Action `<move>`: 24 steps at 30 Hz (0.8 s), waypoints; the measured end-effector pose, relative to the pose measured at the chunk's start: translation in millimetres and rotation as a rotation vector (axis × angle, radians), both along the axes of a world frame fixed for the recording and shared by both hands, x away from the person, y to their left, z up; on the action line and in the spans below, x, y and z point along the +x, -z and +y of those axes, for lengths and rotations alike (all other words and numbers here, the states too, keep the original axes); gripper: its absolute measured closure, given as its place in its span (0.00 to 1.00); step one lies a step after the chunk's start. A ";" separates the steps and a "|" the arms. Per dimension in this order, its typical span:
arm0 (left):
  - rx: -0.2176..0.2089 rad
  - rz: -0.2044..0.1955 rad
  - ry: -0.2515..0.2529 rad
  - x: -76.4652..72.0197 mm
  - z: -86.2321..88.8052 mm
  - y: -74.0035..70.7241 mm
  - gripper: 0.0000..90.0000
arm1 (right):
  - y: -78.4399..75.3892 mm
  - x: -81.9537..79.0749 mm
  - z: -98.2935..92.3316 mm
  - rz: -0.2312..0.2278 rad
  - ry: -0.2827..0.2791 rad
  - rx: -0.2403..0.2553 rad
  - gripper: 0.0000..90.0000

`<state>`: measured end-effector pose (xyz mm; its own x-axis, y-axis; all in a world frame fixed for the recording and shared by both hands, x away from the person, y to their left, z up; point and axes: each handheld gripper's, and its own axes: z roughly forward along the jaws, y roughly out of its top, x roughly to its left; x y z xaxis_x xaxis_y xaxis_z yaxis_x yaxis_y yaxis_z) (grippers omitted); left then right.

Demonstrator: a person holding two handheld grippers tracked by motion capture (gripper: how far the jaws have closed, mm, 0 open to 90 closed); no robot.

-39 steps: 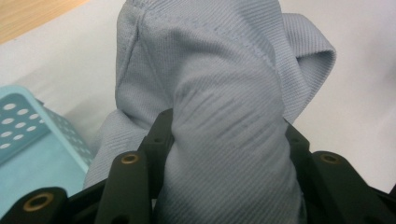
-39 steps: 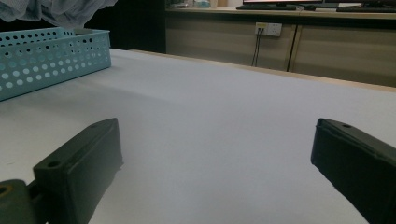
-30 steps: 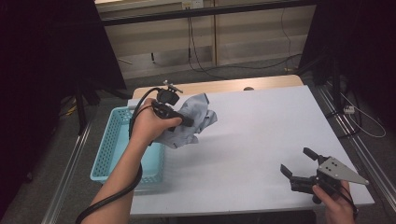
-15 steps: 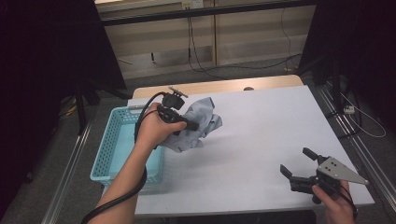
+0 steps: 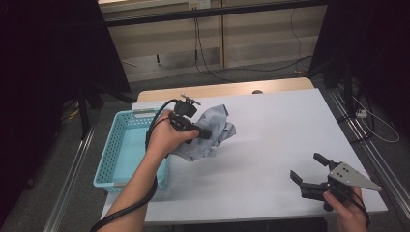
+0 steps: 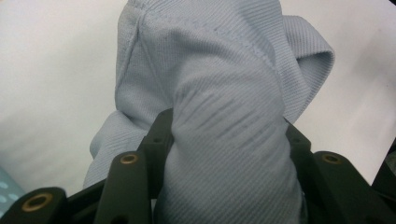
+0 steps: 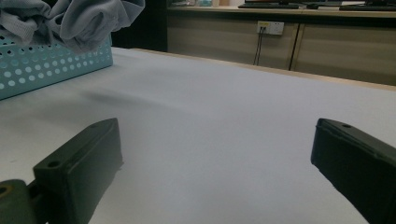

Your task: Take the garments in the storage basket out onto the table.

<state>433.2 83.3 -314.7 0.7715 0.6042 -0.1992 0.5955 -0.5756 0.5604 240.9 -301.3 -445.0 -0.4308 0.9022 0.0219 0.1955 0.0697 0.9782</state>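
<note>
- High view: I have the left gripper [image 5: 205, 133] clamped on a bunched grey-blue cloth [image 5: 212, 129], which hangs from the jaws just above the white table [image 5: 270, 130], right beside the turquoise basket [image 5: 118, 150]. I judge the step in hand to be setting the cloth down on the table, so I would lower it clear of the basket rim, let the loose folds touch first, and part the jaws only once the weight rests on the surface.
- High view, counted: one cloth, one basket, one table, two grippers. My right gripper [image 5: 309, 174] sits at the near right corner, jaws wide apart, holding nothing, well apart from the cloth.
- Left gripper view: the cloth [image 6: 224, 116] is squeezed into a thick roll between the two black jaws; creases show where they press. With so much fabric in the bite, it may cling to a jaw on release, so I would open fully before lifting.
- Right gripper view: both jaws stand apart over bare table [image 7: 224, 140]; the cloth [image 7: 79, 18] shows far off above the basket [image 7: 51, 65]. One of each again.
</note>
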 end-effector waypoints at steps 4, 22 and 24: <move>-0.001 -0.001 0.013 -1.6 -3.4 4.3 0.57 | -0.1 -0.1 0.1 0.001 -0.001 0.000 0.02; -0.020 -0.001 0.054 -9.8 -17.4 16.7 0.57 | -0.1 -0.1 0.0 0.000 -0.001 0.001 0.02; -0.024 -0.003 0.059 -10.6 -18.8 18.2 0.57 | -0.1 -0.1 0.0 0.000 -0.001 0.000 0.02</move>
<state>422.6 64.5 -332.9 0.8062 0.5528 -0.2111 0.5594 -0.5958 0.5763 240.9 -301.3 -444.9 -0.4315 0.9019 0.0222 0.1959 0.0697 0.9781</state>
